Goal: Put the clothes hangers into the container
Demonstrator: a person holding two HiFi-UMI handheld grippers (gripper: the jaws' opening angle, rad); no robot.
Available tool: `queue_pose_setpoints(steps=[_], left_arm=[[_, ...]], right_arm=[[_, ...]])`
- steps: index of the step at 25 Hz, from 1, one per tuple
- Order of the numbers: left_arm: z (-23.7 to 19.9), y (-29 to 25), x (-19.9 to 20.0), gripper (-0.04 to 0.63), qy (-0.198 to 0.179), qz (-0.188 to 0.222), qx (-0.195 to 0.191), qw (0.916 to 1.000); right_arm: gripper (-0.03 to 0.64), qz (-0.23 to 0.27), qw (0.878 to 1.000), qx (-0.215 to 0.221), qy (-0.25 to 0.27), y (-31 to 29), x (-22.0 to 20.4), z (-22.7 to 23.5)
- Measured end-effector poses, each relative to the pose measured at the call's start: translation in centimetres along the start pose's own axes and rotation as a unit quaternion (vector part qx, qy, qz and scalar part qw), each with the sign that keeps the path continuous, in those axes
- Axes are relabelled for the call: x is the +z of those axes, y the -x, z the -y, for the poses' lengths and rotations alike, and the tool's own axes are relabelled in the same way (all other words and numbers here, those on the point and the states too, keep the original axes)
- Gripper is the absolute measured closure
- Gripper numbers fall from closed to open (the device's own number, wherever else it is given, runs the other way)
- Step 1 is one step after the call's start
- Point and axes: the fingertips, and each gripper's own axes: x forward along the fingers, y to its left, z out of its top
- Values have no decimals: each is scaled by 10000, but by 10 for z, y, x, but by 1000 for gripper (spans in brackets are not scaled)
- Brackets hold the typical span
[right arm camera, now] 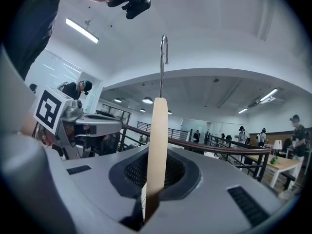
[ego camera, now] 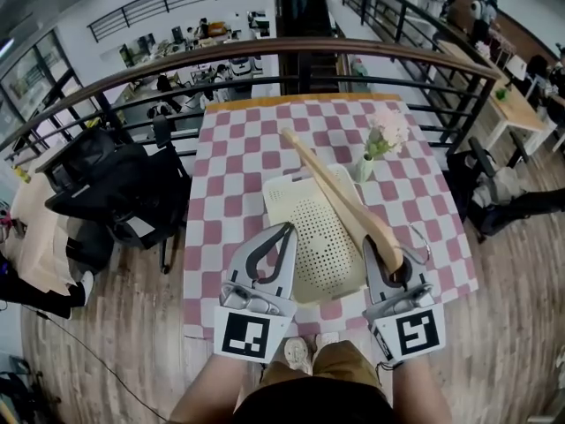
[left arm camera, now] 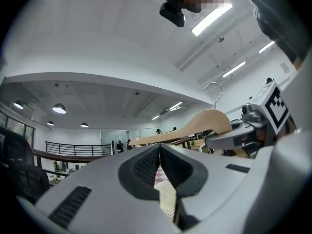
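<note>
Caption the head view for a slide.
Right tool holds a wooden hanger over the white basket on a checkered tablecloth; left tool shut and empty.

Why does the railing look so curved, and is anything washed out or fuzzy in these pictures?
Head view: the wide lens bows the railing into an arc, though the picture is sharp and evenly lit. Left gripper view: the ceiling light glares white, and the corners go black. Right gripper view: the hanger, right by the lens, looks slightly soft and oversized.
</note>
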Motion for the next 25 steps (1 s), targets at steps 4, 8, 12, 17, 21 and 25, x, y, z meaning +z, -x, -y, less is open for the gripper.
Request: queue_pose_setpoints(steps=[4, 8, 12, 17, 21, 25], left_arm=[[-7, -10, -3, 585, -13, -93, 139, 9999], [-14, -19, -4, 586, -48, -202, 299, 9993], [-18, -29, 1, 586, -184, -234, 473, 9984], [-20, -44, -2, 586, -240, -340, 698, 9967], [-24, -49, -11, 586, -213, -475, 952, 9941], [-27, -50, -17, 586, -147, -539, 1158, 9917]], right_arm=[[581, -17, 9999, 130, 24, -12, -2, 10], [583, -91, 9995, 304, 22, -25, -5, 23], [581, -73, 9985, 540, -39, -35, -7, 28], [581, -97, 9969, 781, -17, -42, -15, 34], [583, -241, 9954, 922, -106, -46, -30, 33], [583, -432, 9925, 1146, -49, -53, -43, 32]])
